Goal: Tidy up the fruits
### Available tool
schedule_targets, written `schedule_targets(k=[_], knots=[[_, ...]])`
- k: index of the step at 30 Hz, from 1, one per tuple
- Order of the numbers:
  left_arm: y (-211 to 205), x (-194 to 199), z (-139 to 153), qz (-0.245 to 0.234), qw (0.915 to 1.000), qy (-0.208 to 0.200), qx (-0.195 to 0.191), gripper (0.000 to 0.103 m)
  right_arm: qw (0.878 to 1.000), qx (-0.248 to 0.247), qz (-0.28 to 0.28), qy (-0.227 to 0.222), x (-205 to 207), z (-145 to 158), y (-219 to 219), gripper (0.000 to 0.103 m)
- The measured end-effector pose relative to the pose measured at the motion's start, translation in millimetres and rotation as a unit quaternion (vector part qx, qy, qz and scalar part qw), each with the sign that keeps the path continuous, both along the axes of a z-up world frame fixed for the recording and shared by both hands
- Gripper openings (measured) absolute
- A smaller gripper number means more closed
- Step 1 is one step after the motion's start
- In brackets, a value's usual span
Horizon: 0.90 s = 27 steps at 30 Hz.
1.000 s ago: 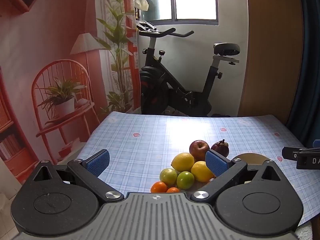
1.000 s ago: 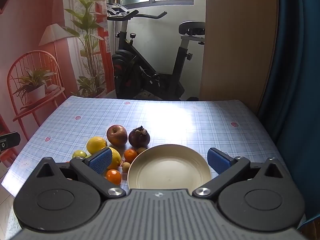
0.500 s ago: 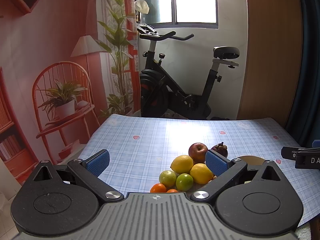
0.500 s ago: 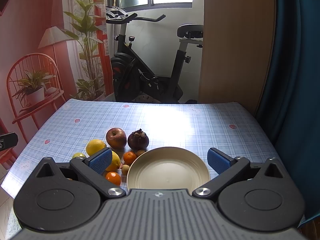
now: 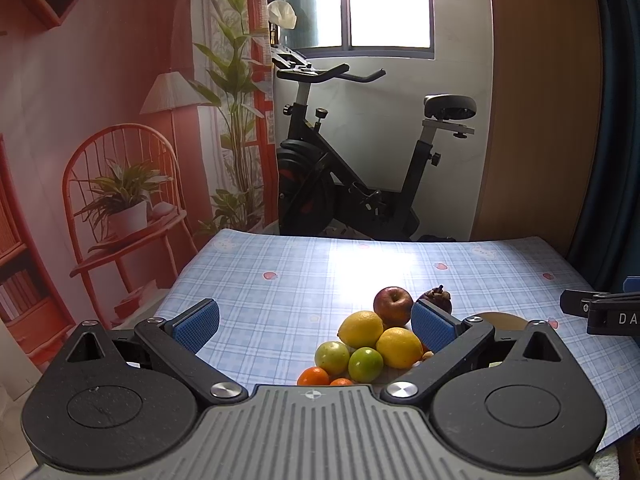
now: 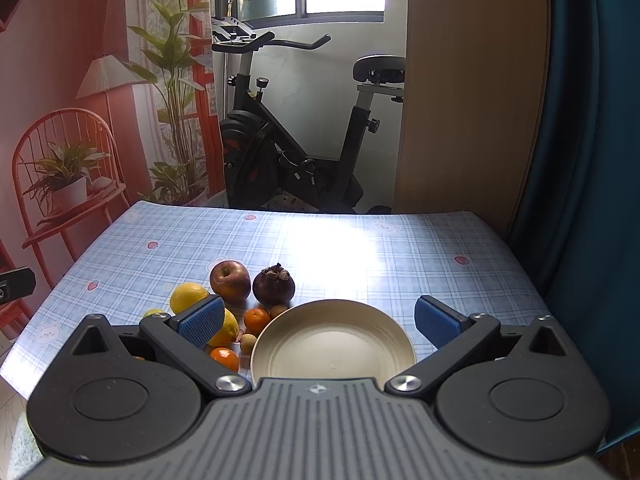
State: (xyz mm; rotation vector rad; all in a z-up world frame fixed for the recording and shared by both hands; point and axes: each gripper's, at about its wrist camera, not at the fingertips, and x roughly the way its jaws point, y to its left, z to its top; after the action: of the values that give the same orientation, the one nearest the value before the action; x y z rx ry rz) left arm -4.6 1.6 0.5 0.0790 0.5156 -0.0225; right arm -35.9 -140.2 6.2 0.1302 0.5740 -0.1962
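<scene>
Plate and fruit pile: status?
Left gripper and right gripper open, empty. Plate bare; fruit pile beside it on the table. Nothing in the way.

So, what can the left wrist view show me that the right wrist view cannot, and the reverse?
Only the left wrist view shows the two green fruits clearly and the right gripper's tip at its edge. Only the right wrist view shows the whole empty plate and a small brown fruit beside it. Both show the apple, the dark purple fruit, the lemons, the checked tablecloth and the exercise bike. Both grippers are open.
</scene>
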Motion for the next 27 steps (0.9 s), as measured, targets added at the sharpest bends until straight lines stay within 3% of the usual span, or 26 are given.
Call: schedule_targets(k=[27], knots=[[0.2, -0.6, -0.1, -0.001, 1.0, -0.001, -0.005, 0.103, 1.0, -0.002, 0.0, 0.0, 0.1, 0.4, 0.5, 0.103]])
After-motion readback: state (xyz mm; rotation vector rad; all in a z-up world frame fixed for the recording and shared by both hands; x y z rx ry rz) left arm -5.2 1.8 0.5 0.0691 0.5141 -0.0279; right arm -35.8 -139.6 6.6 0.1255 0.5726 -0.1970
